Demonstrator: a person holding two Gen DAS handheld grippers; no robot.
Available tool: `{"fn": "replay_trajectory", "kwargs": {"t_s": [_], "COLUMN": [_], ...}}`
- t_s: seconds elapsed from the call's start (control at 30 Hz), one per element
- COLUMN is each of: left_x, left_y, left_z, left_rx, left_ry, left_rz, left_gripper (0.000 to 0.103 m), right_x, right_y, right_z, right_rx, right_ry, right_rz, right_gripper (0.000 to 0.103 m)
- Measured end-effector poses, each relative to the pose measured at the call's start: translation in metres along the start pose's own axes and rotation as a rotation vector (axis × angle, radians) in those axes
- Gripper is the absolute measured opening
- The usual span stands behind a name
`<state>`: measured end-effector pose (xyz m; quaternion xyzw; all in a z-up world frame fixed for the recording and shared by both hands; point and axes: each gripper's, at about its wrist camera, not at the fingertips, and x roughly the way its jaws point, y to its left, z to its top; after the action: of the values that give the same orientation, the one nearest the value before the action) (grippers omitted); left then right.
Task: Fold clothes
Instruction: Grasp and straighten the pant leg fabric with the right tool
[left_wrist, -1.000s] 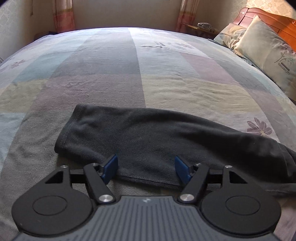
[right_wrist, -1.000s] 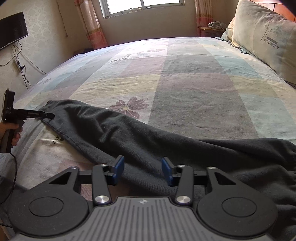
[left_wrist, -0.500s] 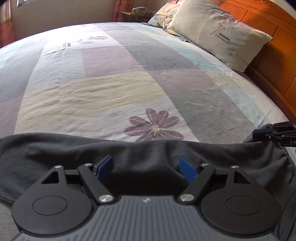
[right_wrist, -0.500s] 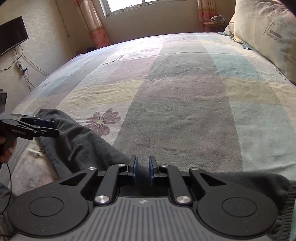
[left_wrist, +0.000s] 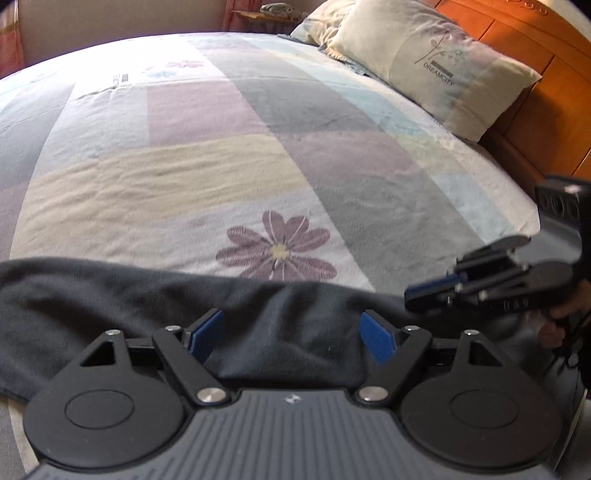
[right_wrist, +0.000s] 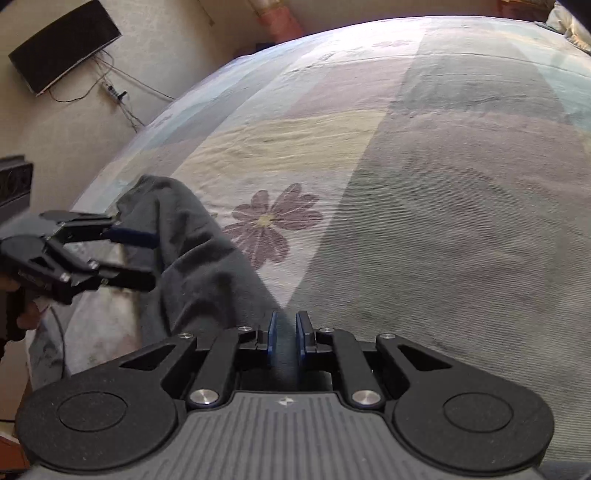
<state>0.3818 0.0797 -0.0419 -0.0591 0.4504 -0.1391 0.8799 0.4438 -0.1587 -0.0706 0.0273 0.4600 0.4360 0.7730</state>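
- At the near edge of the bed, the left gripper (left_wrist: 293, 336) hangs over the dark garment (left_wrist: 110, 302), its blue pads set wide and opening further; cloth lies below the gap, neither pad pressing on it.
- Just to its right, the right gripper (right_wrist: 284, 334) has its jaws nearly together, pinched on a fold of the garment (right_wrist: 195, 266) (the fold fills the narrow slot between the pads).
- The garment lies as a long band along the bed's near side; both ends are cut off or covered by the gripper bodies, so its full shape cannot be told.
- A hand (left_wrist: 554, 325) behind the right gripper is blurred and mostly hidden.
- Beyond the cloth, the patchwork sheet (left_wrist: 229, 177) with its purple flower (left_wrist: 277, 251) runs flat and bare towards the far side.
- At the far right a pillow (left_wrist: 436, 62) leans on the wooden headboard (left_wrist: 535, 110); on the left wall hangs a dark screen (right_wrist: 62, 46) with loose cables.
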Motion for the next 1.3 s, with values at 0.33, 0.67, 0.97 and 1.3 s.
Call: {"fn": "replay_trajectory", "kwargs": {"t_s": [0.33, 0.67, 0.97, 1.3], "left_x": [0.055, 0.025, 0.018, 0.015], "left_y": [-0.027, -0.038, -0.036, -0.033], "left_z": [0.018, -0.036, -0.067, -0.074], "left_rx": [-0.007, 0.028, -0.107, -0.175], "left_ry": [0.007, 0.036, -0.018, -0.062], "left_rz": [-0.135, -0.123, -0.088, -0.085], "left_gripper": [0.082, 0.083, 0.088, 0.09], "right_x": [0.007, -0.055, -0.126, -0.07], "right_y": [0.02, 0.021, -0.045, -0.025], "right_z": [-0.037, -0.066, -0.039, -0.042], "right_rx": [0.026, 0.058, 0.033, -0.327], "right_ry": [0.056, -0.031, -0.112, 0.057], "right_rz": [0.066, 0.004, -0.214, -0.33], "right_gripper": [0.014, 0.015, 0.028, 0.041]}}
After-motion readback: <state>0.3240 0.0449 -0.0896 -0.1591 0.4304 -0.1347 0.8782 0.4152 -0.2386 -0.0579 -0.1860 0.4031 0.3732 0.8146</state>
